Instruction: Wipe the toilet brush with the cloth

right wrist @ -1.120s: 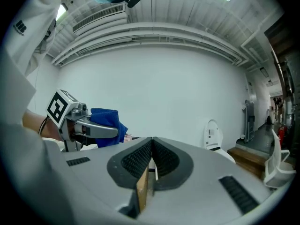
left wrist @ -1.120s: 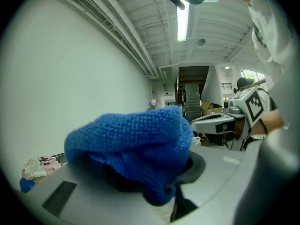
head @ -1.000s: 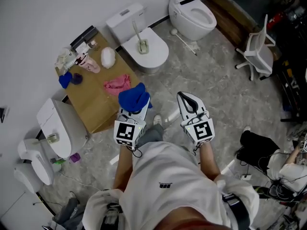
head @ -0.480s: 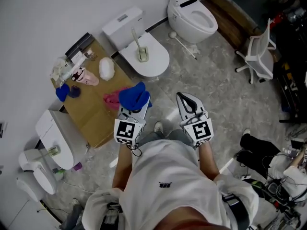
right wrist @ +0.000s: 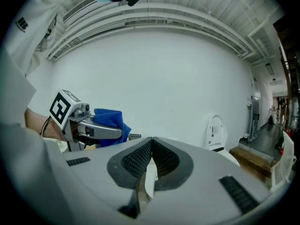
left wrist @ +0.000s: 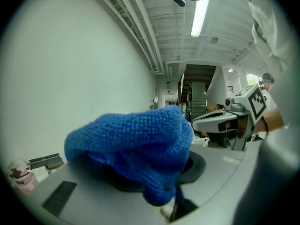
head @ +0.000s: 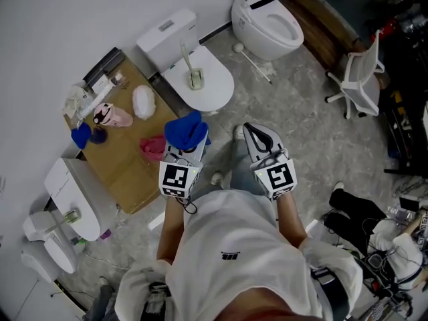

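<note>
My left gripper point(head: 187, 146) clamps the blue cloth point(head: 186, 131) ready for wiping; my right gripper point(head: 254, 134), jaws closed on nothing, is free for the toilet brush point(head: 188, 57).

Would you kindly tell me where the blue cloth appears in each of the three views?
Head view: blue cloth near centre, over the brown table's right edge.
Left gripper view: cloth fills lower centre, between the jaws.
Right gripper view: cloth left of centre.
Shared landmark: the white wall.
</note>
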Motion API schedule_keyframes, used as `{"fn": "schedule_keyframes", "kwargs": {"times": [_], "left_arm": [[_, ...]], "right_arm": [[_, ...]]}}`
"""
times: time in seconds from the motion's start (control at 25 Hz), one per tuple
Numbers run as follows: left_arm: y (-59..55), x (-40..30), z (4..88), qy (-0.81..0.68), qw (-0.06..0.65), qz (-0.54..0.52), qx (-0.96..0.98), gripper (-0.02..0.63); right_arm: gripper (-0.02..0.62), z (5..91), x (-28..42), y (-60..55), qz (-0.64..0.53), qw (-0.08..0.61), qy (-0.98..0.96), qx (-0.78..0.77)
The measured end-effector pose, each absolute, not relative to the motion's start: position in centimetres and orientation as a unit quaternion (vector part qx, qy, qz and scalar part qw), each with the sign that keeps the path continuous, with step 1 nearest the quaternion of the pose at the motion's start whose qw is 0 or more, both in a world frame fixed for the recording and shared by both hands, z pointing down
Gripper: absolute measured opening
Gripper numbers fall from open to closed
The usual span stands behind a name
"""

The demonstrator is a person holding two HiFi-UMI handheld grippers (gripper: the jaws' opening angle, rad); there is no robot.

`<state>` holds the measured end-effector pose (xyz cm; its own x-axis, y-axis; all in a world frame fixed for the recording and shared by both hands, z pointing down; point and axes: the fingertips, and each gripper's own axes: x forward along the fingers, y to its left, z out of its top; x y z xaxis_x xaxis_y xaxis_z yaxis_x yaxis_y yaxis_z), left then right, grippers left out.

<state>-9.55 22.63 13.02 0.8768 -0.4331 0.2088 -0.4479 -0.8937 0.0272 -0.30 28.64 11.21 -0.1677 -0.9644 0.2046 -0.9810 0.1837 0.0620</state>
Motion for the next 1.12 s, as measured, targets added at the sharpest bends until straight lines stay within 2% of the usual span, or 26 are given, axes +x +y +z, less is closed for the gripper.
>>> {"fn": "schedule_keyframes", "kwargs": {"times": [0.28,0.6,1.12], "left_arm": [[16.4,-6.0,14.1,-0.262,0.046,0.100,0.959,0.135],[7.9,-1.2,16.9,-0.342,0.078,0.119,0.929,0.135],[-1.8,0.0,25.3,-0.452,0.135,0.161,0.867,0.135]], "right_arm": [[-0.005,12.4,3.3,21.4,0.054,0.109,-0.793,0.597],[-0.005,15.9,8.6,11.5,0.069,0.154,-0.839,0.517],[-0.005,24.5,11.0,-0.2,0.091,0.184,-0.890,0.406]]}}
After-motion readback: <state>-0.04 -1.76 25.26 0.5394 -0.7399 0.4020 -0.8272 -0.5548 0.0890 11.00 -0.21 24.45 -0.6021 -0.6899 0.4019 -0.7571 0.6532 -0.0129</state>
